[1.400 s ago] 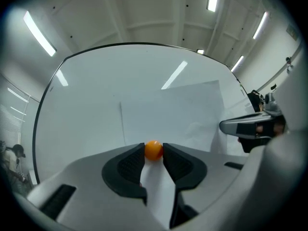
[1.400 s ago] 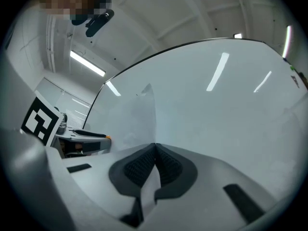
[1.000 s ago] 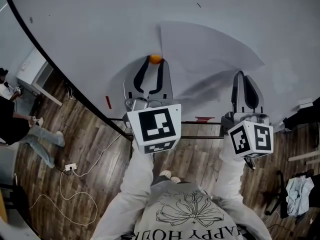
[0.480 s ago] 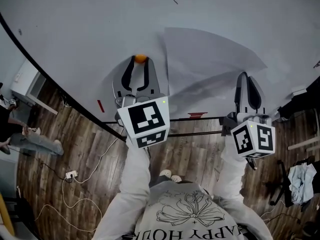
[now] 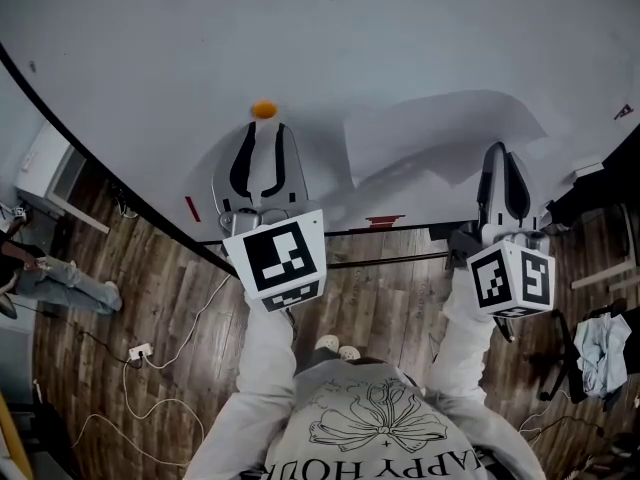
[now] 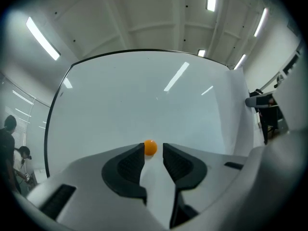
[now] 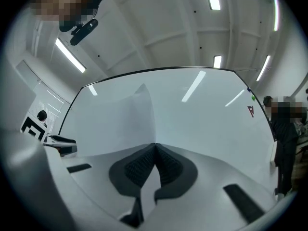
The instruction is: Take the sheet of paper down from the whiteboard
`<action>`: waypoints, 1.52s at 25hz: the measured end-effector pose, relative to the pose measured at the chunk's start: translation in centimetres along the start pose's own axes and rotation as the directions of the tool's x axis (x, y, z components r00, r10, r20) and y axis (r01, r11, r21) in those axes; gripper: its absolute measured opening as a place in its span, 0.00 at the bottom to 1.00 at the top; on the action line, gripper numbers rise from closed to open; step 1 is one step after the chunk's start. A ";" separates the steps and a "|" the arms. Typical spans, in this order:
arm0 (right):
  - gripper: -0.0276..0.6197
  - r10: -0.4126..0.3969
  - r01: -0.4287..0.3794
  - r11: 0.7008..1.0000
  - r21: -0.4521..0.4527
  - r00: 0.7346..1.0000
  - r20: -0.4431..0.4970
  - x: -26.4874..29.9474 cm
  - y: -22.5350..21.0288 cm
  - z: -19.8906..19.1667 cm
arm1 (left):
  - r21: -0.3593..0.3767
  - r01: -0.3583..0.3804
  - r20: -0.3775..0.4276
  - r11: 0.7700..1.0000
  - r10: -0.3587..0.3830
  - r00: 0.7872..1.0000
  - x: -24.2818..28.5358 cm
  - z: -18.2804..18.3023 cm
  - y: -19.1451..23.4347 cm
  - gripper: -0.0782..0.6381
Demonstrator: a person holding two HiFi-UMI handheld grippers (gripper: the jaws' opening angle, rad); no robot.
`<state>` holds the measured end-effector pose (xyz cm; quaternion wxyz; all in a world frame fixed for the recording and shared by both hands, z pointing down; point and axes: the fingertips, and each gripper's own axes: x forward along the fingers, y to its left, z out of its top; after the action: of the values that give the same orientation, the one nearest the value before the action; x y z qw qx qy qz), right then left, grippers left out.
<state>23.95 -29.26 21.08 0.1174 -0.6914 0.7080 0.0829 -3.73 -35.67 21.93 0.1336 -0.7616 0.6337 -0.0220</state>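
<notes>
The sheet of paper [image 5: 440, 138] hangs loose in front of the whiteboard [image 5: 150, 48], and its lower right edge is pinched in my right gripper [image 5: 497, 151], which is shut on it. In the right gripper view the paper [image 7: 115, 119] curves away to the left from the closed jaws of the right gripper [image 7: 155, 147]. A small orange magnet [image 5: 264, 109] sticks to the board, left of the sheet and apart from it. My left gripper [image 5: 263, 133] is open just below the magnet. In the left gripper view the magnet [image 6: 150, 147] sits right at the tips of the left gripper [image 6: 154, 150], with nothing gripped.
The board's dark lower frame [image 5: 400, 260] runs under both grippers, with a red object [image 5: 385, 221] on it. Below is wood floor with a cable and power strip [image 5: 140, 351]. A person [image 5: 40, 278] is at the far left, and another person [image 7: 284, 129] stands to the right.
My right gripper has moved right with the paper, drawing the sheet's left edge away from the orange magnet. The magnet stays on the board, now beyond the left gripper's tips instead of between them.
</notes>
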 end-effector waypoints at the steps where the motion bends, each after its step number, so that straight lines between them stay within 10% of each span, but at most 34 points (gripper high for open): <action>1: 0.05 -0.001 0.002 1.000 -0.001 1.000 0.003 -0.3 0.0 0.2 | -0.009 0.004 0.003 1.000 -0.004 1.000 -0.5 0.1 0.0 0.27; 38: 0.05 0.018 -0.021 0.997 -0.071 0.999 -0.048 -2.6 5.6 -0.4 | -0.086 0.014 0.029 0.996 -0.012 1.000 -6.6 0.5 1.9 0.18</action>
<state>18.38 -26.70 21.98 0.0750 -0.6900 0.7139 0.0927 -6.74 -29.50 21.92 0.1096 -0.7710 0.6272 0.0153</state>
